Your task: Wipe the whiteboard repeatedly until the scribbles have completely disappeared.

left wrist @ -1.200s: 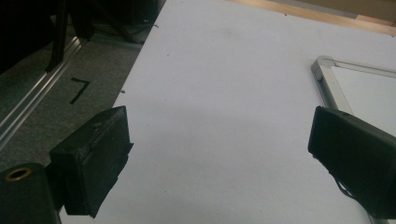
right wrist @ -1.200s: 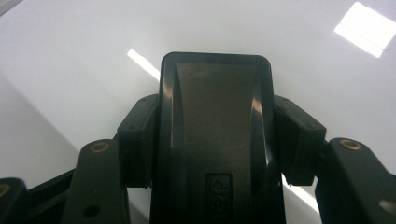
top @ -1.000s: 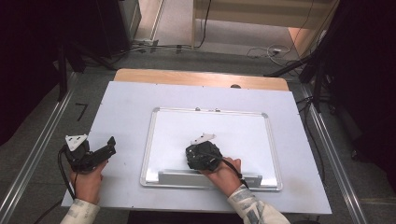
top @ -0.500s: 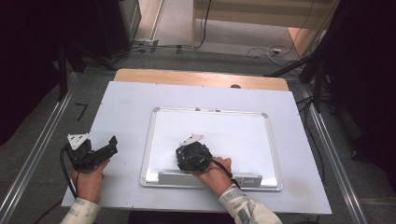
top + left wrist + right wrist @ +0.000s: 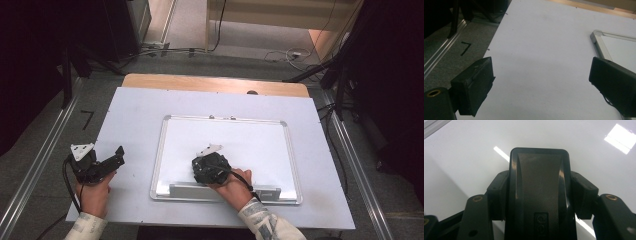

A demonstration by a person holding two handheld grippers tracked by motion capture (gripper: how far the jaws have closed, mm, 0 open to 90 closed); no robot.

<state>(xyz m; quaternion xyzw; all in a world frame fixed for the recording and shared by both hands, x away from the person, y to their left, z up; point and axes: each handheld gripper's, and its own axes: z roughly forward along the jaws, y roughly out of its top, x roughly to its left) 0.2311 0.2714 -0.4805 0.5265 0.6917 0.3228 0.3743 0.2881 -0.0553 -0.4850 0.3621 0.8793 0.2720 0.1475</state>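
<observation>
A white-faced whiteboard point(image 5: 250, 140) with a silver frame lies flat in the middle of the table. My right gripper point(image 5: 210, 168) is low over its near part, pointing down at the board. In the right gripper view the jaws of that gripper point(image 5: 540, 195) are shut on a black eraser point(image 5: 539, 177), whose end is against the glossy white surface. My left gripper point(image 5: 114, 157) rests near the table's left edge, apart from the board. Its jaws stand wide open point(image 5: 541, 82) with nothing between them, and the whiteboard's corner point(image 5: 599, 35) lies ahead on the right.
The table top point(image 5: 135, 115) is a pale sheet with a wooden strip point(image 5: 200, 82) along its far edge. The board's pen ledge point(image 5: 190, 190) runs along its near side. Metal rails point(image 5: 45, 155) and cables flank the table on the floor.
My right gripper has slid a little to the left across the whiteboard with the eraser in it. The left gripper has stayed where it was.
</observation>
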